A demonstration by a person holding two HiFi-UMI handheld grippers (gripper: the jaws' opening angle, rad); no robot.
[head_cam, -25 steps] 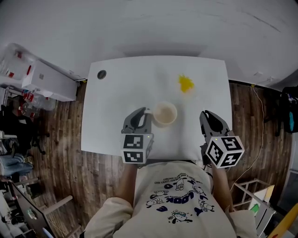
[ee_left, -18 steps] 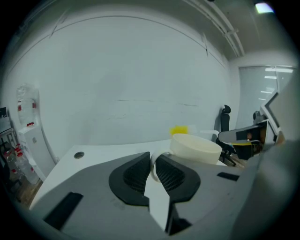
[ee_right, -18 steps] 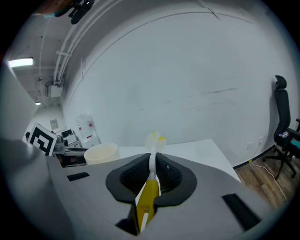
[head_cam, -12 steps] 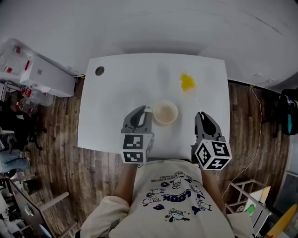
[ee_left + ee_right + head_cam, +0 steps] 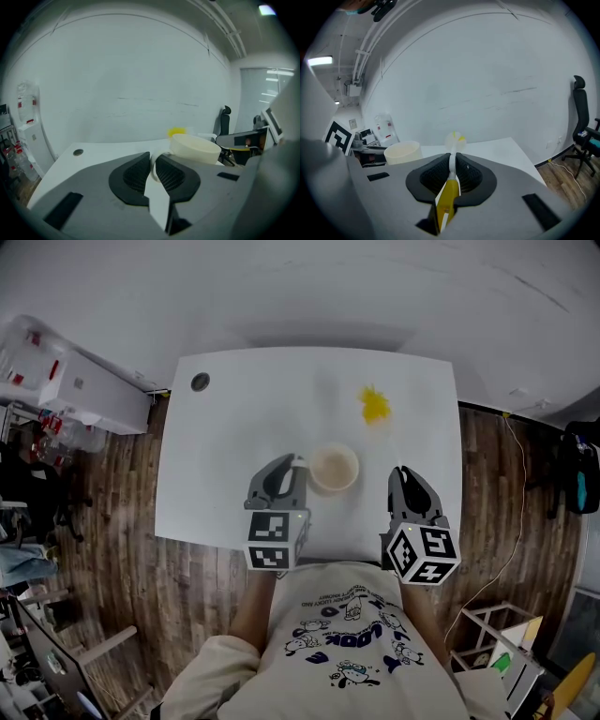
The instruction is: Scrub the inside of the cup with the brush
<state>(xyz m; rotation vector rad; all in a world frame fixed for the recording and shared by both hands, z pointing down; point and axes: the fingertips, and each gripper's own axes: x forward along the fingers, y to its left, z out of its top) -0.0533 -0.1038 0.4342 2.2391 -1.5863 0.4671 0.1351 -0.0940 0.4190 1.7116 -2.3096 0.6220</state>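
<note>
Right gripper [image 5: 411,486]: clenched on the brush [image 5: 449,194] by its yellow handle. It has drifted left toward the cup [image 5: 333,468]; scrubbing not yet begun. Left gripper [image 5: 284,474]: clamped on the cup's handle, unmoved, mid-table [image 5: 216,484]. Dark disc [image 5: 200,382] far left; path to the cup looks unobstructed

The worktop [image 5: 234,418] reads to me as smooth, matt white, with hardly any glare. The cup [image 5: 194,149], right of centre in the left gripper view, is matt cream; ceramic or plastic, I cannot tell. The left gripper [image 5: 153,161] and right gripper [image 5: 451,164] have matt grey plastic shells, and the jaws carry black, finely ribbed pads [image 5: 433,178] that look rubbery. The brush [image 5: 449,197] has a glossy yellow plastic handle and a pale, translucent stem. The floor [image 5: 122,568], lower left in the head view, is dark, grainy wood planking. The person's shirt [image 5: 356,652] is soft, pale printed cloth.
</note>
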